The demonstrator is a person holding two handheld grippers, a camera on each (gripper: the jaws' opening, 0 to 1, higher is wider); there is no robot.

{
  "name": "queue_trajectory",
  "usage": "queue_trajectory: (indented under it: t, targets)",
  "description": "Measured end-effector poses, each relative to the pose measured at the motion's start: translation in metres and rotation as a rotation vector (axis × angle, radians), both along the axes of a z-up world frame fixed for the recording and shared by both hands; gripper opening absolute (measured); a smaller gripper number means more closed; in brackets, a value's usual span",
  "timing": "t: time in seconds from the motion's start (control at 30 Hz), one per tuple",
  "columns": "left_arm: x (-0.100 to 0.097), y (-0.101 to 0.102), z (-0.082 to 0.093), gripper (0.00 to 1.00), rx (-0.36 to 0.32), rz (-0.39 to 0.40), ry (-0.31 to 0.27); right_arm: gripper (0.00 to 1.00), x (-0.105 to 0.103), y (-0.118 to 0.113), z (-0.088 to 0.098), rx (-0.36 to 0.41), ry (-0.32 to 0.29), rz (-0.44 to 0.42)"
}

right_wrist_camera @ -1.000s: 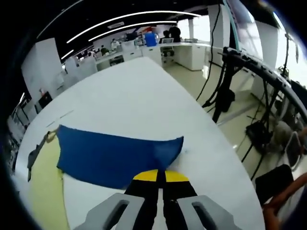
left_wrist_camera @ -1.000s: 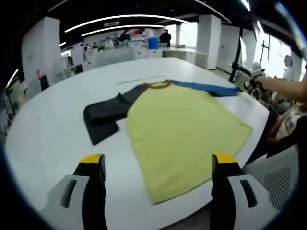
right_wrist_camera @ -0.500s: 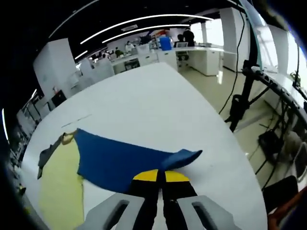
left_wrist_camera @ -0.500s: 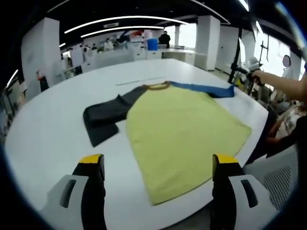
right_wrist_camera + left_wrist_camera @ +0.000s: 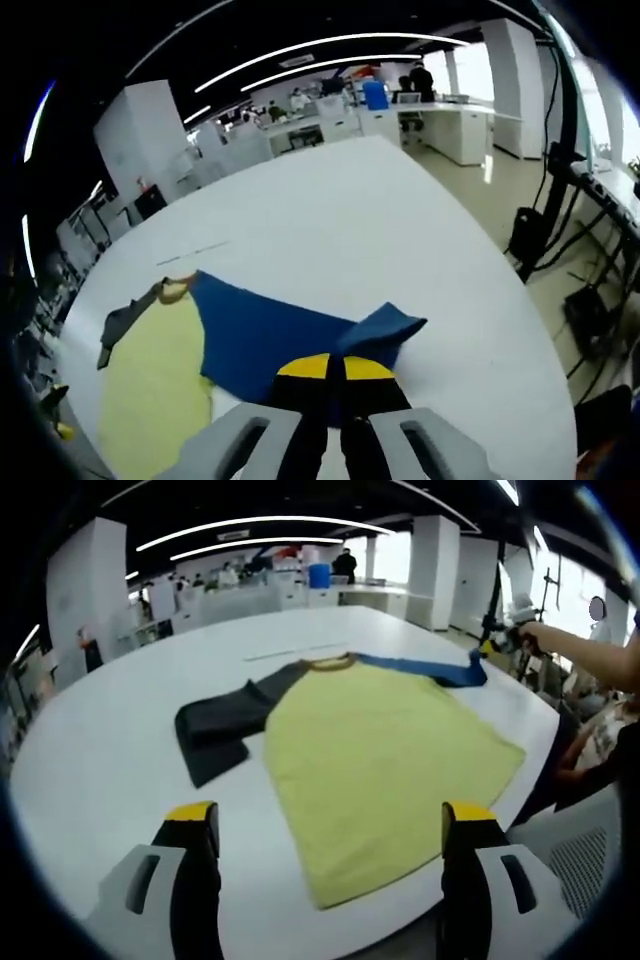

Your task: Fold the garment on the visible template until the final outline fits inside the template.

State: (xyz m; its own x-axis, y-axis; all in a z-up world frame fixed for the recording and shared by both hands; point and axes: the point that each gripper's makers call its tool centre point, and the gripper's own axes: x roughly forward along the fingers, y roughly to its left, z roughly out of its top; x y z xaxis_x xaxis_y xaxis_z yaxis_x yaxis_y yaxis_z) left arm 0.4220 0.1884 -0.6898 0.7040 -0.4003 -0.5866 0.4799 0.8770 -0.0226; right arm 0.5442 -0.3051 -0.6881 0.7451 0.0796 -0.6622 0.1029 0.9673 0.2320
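one shirt (image 5: 385, 760), two grippers

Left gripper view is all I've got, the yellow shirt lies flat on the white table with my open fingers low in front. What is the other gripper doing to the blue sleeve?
Observer: The right gripper is shut on the blue sleeve at its cuff.
Operator: Is the sleeve flat?
Observer: No, the cuff end is lifted and curls back over the rest of the sleeve.
Operator: Anything on the table beyond it?
Observer: A thin line is marked on the white table past the collar.
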Motion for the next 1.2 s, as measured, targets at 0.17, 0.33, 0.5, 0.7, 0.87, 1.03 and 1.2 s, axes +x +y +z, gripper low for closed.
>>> queue_trajectory:
  t: [0.17,0.33,0.5,0.7,0.87,1.03,1.2]
  targets:
    - [-0.002,0.000,-0.001,0.89,-0.002,0.001,0.003,0.00,0.013,0.012,0.002,0.010,-0.012,0.034]
    - [-0.002,0.001,-0.002,0.89,-0.008,0.004,0.004,0.00,0.019,0.031,0.002,0.015,-0.015,0.069]
    - [-0.001,0.003,0.000,0.88,0.006,-0.001,-0.009,0.00,0.024,0.046,0.001,0.025,-0.008,0.090]
    - [-0.001,0.002,-0.001,0.88,-0.004,-0.008,-0.009,0.00,0.029,0.067,0.002,0.027,-0.003,0.128]
    - [0.000,0.000,-0.001,0.87,-0.013,-0.007,-0.009,0.00,0.031,0.080,0.002,0.052,-0.007,0.136]
    - [-0.002,-0.001,-0.002,0.87,-0.018,-0.014,-0.006,0.00,0.032,0.093,0.002,0.081,-0.004,0.120]
    - [-0.002,-0.004,-0.003,0.87,-0.014,-0.026,-0.004,0.00,0.035,0.109,0.001,0.090,0.002,0.135]
